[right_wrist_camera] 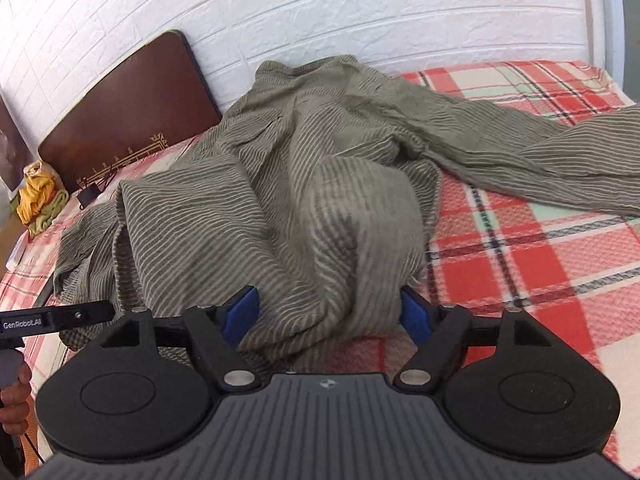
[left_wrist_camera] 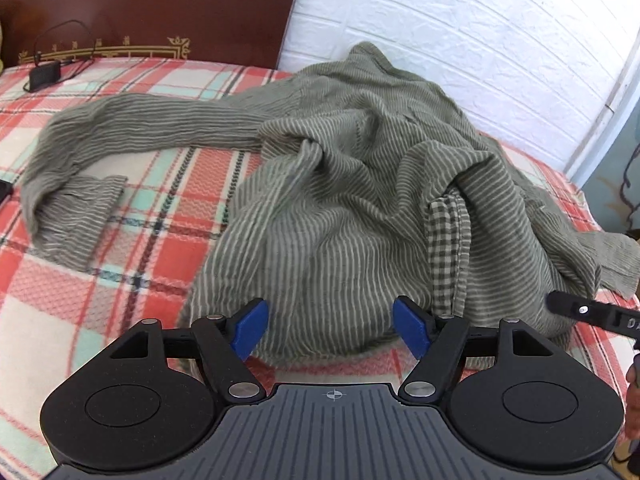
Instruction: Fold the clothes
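Note:
An olive-green shirt with thin pale stripes [left_wrist_camera: 340,184] lies crumpled on a bed with a red, cream and mint plaid blanket [left_wrist_camera: 120,280]. One sleeve [left_wrist_camera: 120,128] stretches out to the left. A checked inner panel [left_wrist_camera: 444,248] shows at a fold. My left gripper [left_wrist_camera: 332,330] stands open over the shirt's near hem, its blue pads wide apart and not pressing the cloth. In the right wrist view the same shirt [right_wrist_camera: 300,200] spreads out, a sleeve [right_wrist_camera: 560,168] running right. My right gripper [right_wrist_camera: 328,316] is open above the near edge of the cloth.
A dark wooden headboard [left_wrist_camera: 160,8] and a white brick wall [left_wrist_camera: 460,32] stand behind the bed. A black adapter with a cable [left_wrist_camera: 44,74] lies near the headboard. Yellow and green cloths [right_wrist_camera: 38,196] are piled at the far left. A hand [right_wrist_camera: 12,396] holds the other gripper's handle.

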Demonstrator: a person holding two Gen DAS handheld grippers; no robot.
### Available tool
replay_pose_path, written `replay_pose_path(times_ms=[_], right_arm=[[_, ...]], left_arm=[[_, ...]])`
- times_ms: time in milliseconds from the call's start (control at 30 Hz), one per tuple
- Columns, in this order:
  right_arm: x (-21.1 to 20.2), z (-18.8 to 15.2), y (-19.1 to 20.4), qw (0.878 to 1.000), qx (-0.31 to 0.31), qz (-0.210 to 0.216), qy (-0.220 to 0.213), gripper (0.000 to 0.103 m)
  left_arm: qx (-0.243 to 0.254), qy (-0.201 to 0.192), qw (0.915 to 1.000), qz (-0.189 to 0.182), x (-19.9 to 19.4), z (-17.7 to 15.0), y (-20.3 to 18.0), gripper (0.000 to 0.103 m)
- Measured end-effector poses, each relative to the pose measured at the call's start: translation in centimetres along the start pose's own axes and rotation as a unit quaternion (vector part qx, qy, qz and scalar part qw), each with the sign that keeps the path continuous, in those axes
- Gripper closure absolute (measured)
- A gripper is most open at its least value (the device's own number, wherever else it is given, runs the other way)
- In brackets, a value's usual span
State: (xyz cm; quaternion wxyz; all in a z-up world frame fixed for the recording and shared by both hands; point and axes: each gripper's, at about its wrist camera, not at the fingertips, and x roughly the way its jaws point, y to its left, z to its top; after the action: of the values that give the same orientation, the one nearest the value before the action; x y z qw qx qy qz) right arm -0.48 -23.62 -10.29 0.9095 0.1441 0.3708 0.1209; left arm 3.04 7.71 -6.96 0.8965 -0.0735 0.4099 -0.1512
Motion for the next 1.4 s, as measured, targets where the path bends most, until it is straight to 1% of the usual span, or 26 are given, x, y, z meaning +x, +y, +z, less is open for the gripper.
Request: replay_pose_path(times_ms=[33, 67, 100, 133, 167, 233, 333, 433, 467, 500, 533, 567, 633, 667, 700, 733, 767, 800, 867, 900, 1000, 1100, 1267, 1400], right_arm=[[0.2, 0.2, 0.1, 1.000, 0.005, 0.016, 0.009, 0.057], [0.4, 0.3, 0.1, 0.999, 0.011, 0.032, 0.018, 0.083], [0.3, 0.6, 0.0, 0.998, 0.026, 0.054, 0.020, 0.088], [-0.3, 1.0, -0.1, 0.996, 0.038, 0.073, 0.013, 0.089], [-1.1, 1.3, -0.2, 0.995, 0.045, 0.088, 0.001, 0.090], [-3.3, 2.1, -0.3, 0.994, 0.043, 0.098, -0.034, 0.091], [-6.7, 3.2, -1.5, 0.990, 0.052, 0.101, -0.086, 0.091], [-8.4, 3.5, -3.3, 0.989, 0.065, 0.074, -0.107, 0.091], [-8.6, 3.3, -4.0, 0.990, 0.073, 0.061, -0.107, 0.091], [-8.4, 3.1, -4.7, 0.991, 0.082, 0.049, -0.098, 0.090], [-7.8, 2.7, -5.3, 0.992, 0.089, 0.037, -0.080, 0.088], [-7.1, 2.2, -5.9, 0.994, 0.094, 0.025, -0.059, 0.086], [-5.9, 1.0, -6.6, 0.995, 0.100, -0.001, -0.020, 0.082], [-5.6, 0.4, -6.7, 0.995, 0.103, -0.010, -0.011, 0.076], [-5.4, -0.1, -6.8, 0.994, 0.108, -0.016, -0.007, 0.067], [-5.6, -0.6, -7.0, 0.993, 0.112, -0.020, -0.010, 0.062], [-6.0, -0.9, -7.1, 0.993, 0.117, -0.023, -0.017, 0.055], [-6.4, -1.1, -7.2, 0.992, 0.121, -0.027, -0.024, 0.051], [-7.4, -1.1, -7.4, 0.991, 0.121, -0.038, -0.039, 0.048], [-7.9, -1.1, -7.4, 0.991, 0.121, -0.043, -0.047, 0.045], [-8.8, -1.0, -7.5, 0.989, 0.118, -0.056, -0.066, 0.036], [-9.3, -1.0, -7.7, 0.988, 0.111, -0.068, -0.081, 0.031], [-8.7, -1.0, -7.0, 0.990, 0.097, -0.064, -0.075, 0.031], [-8.5, -0.8, -6.6, 0.992, 0.087, -0.065, -0.071, 0.030]], left_arm=[[0.000, 0.000, 1.0000, -0.003, 0.2, -0.1, -0.2, 0.028], [0.000, 0.007, 1.0000, -0.004, 0.6, -0.1, -0.3, 0.061], [-0.001, 0.013, 0.9999, -0.006, 0.9, -0.1, -0.4, 0.095], [-0.002, 0.020, 0.9998, -0.008, 1.3, 0.0, -0.5, 0.103], [-0.007, 0.017, 0.9997, -0.015, 1.0, 0.1, -0.4, 0.103], [-0.017, 0.011, 0.9994, -0.029, 0.4, 0.3, -0.2, 0.103], [-0.011, -0.033, 0.9990, -0.030, -2.3, 0.9, 0.0, 0.103], [-0.011, -0.066, 0.9975, -0.024, -4.9, 1.5, 0.4, 0.103], [-0.008, -0.068, 0.9975, -0.017, -5.2, 1.5, 0.5, 0.103], [-0.006, -0.069, 0.9975, -0.010, -5.4, 1.5, 0.7, 0.101], [-0.004, -0.070, 0.9975, -0.004, -5.7, 1.5, 0.9, 0.096], [-0.006, -0.064, 0.9979, 0.005, -5.5, 1.3, 1.1, 0.082], [-0.013, -0.052, 0.9982, 0.024, -5.0, 0.8, 1.7, 0.074], [-0.014, -0.051, 0.9981, 0.032, -4.9, 0.6, 1.8, 0.062], [-0.014, -0.049, 0.9979, 0.041, -4.8, 0.4, 1.8, 0.049], [-0.014, -0.047, 0.9976, 0.049, -4.7, 0.2, 1.9, 0.044], [-0.008, -0.051, 0.9972, 0.054, -4.7, 0.1, 1.9, 0.041], [0.000, -0.052, 0.9969, 0.059, -4.6, 0.1, 1.7, 0.040], [0.008, -0.048, 0.9967, 0.064, -4.0, 0.5, 1.5, 0.032], [0.009, -0.047, 0.9967, 0.066, -3.7, 0.7, 1.5, 0.029], [0.012, -0.043, 0.9965, 0.071, -2.7, 1.3, 1.6, 0.024], [0.015, -0.027, 0.9976, 0.062, -1.6, 1.7, 1.4, 0.023], [0.035, -0.012, 0.9975, 0.061, 0.1, 2.0, 0.3, 0.023], [0.035, 0.001, 0.9979, 0.054, 1.2, 2.2, -0.2, 0.024]])
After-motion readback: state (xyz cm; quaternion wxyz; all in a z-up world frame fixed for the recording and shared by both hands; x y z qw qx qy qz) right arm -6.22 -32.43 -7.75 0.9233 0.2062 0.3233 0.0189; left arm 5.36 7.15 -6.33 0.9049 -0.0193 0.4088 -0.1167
